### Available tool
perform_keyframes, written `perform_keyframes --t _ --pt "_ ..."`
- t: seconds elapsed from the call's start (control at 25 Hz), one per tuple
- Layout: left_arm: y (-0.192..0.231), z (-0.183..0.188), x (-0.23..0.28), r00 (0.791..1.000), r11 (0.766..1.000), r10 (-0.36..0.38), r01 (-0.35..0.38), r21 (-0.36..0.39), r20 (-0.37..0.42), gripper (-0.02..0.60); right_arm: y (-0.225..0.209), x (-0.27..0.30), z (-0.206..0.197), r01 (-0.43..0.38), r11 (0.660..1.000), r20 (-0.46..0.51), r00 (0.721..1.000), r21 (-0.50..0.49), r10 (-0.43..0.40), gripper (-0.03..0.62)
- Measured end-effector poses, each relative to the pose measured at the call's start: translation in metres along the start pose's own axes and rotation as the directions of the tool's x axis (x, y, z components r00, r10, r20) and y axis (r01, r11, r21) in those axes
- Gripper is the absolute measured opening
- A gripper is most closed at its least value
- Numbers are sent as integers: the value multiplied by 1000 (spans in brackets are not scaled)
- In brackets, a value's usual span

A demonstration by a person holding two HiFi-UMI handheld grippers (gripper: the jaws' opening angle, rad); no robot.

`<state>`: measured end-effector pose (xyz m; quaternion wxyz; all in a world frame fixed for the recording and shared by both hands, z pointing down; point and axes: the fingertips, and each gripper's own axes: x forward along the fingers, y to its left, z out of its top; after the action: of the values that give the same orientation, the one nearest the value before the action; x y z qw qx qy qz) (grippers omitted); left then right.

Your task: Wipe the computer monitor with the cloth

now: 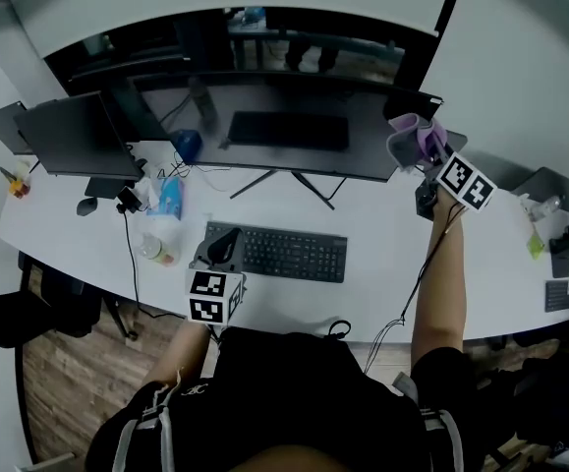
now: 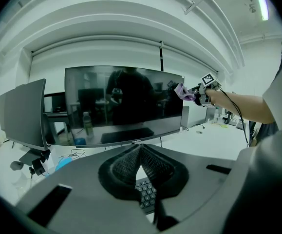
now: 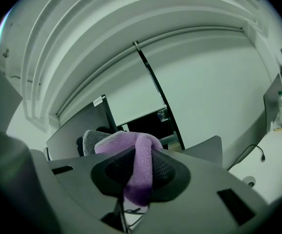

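A wide dark monitor [image 1: 284, 131] stands on the white desk [image 1: 382, 273]. At the monitor's upper right corner my right gripper [image 1: 424, 152] is shut on a purple and grey cloth [image 1: 411, 136]. In the right gripper view the cloth [image 3: 140, 165] bulges out between the closed jaws, with the monitor's edge [image 3: 75, 133] just behind. My left gripper [image 1: 226, 238] hangs low over the left end of the keyboard [image 1: 292, 253], shut and empty. In the left gripper view its fingertips [image 2: 141, 149] meet, and the monitor [image 2: 123, 104] and the distant cloth [image 2: 181, 91] show beyond.
A second monitor [image 1: 73, 136] stands at the left, with a mouse [image 1: 86, 206], a plastic bottle [image 1: 161, 236] and cables near it. A laptop [image 1: 549, 190] and a calculator [image 1: 562, 295] sit at the right. A cable runs down from the right gripper.
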<state>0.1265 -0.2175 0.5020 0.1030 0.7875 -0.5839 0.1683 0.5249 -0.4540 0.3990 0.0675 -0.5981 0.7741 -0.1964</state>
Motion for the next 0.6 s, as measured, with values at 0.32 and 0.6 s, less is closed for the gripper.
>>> perform_keyframes --t 0.32,0.6 --pt "-4 -14 7 999 1000 6 -6 -7 -44 14 -17 13 -41 -1 1000 -77 997 -1 0 92" --pt "-11 -26 13 996 1000 3 -4 -10 -92 14 -38 25 -89 15 1000 -168 986 -6 -15 92"
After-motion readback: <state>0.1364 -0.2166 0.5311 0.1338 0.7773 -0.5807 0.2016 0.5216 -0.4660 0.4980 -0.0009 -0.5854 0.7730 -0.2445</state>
